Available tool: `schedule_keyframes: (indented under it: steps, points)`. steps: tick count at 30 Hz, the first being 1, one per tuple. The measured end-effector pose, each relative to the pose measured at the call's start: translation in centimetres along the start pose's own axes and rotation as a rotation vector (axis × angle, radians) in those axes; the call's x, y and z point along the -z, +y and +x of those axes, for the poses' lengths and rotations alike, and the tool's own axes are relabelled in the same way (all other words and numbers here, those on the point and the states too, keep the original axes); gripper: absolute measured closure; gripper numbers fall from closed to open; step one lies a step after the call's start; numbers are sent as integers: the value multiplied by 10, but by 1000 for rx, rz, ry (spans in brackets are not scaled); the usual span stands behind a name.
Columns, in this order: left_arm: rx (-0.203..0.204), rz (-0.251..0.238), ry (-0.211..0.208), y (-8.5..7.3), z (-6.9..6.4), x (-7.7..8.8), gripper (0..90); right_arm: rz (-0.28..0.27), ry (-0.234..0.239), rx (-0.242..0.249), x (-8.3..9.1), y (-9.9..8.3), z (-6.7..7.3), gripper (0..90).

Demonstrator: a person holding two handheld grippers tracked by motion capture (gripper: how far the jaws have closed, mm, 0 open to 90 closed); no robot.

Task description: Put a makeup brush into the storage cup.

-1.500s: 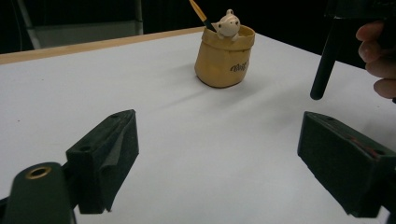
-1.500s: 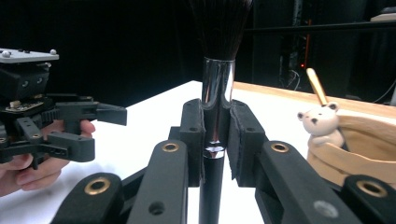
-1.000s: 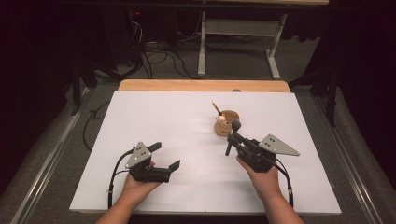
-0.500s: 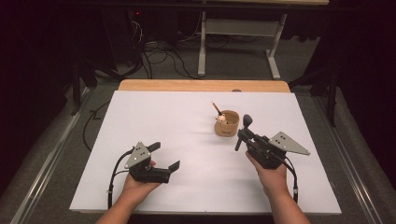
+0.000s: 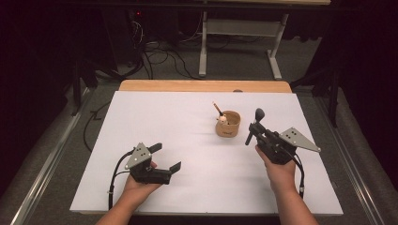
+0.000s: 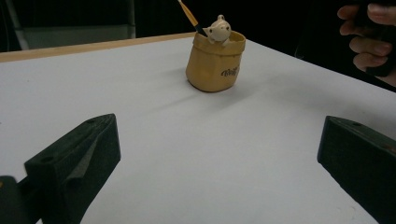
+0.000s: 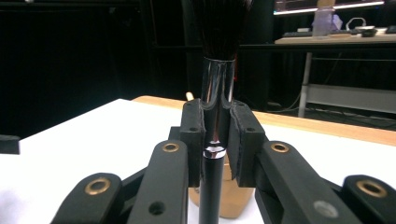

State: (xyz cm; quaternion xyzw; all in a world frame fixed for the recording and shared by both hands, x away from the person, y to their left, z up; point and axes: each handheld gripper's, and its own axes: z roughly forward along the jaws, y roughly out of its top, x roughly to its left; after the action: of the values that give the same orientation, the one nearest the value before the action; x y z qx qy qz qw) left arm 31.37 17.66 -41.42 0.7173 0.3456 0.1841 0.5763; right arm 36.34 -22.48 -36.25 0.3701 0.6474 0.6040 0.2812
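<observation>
One cup point(image 5: 228, 124) holds one stick; right gripper point(image 5: 254, 127) clamps one brush point(image 7: 215, 93), left gripper point(image 5: 165, 157) gapes empty.

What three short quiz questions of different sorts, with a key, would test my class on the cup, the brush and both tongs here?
1. True or false: the right tongs are shut on the makeup brush.
2. The left tongs are: A) open, B) shut on the cup, C) holding a pencil?
3. Name what the tan cup stands on.

Key: 1. True. 2. A. 3. The white table sheet.
</observation>
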Motion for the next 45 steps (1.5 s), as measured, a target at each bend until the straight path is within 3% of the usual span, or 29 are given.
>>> schedule_keyframes:
  steps: [20, 45]
  points:
    - [-7, 0, -12, 1, 0, 2, 0, 6, -31, 8, -16, 18, -5, 804]
    - [-9, -8, -24, 1, -1, 3, 0, 30, -36, 12, -65, 34, -5, 804]
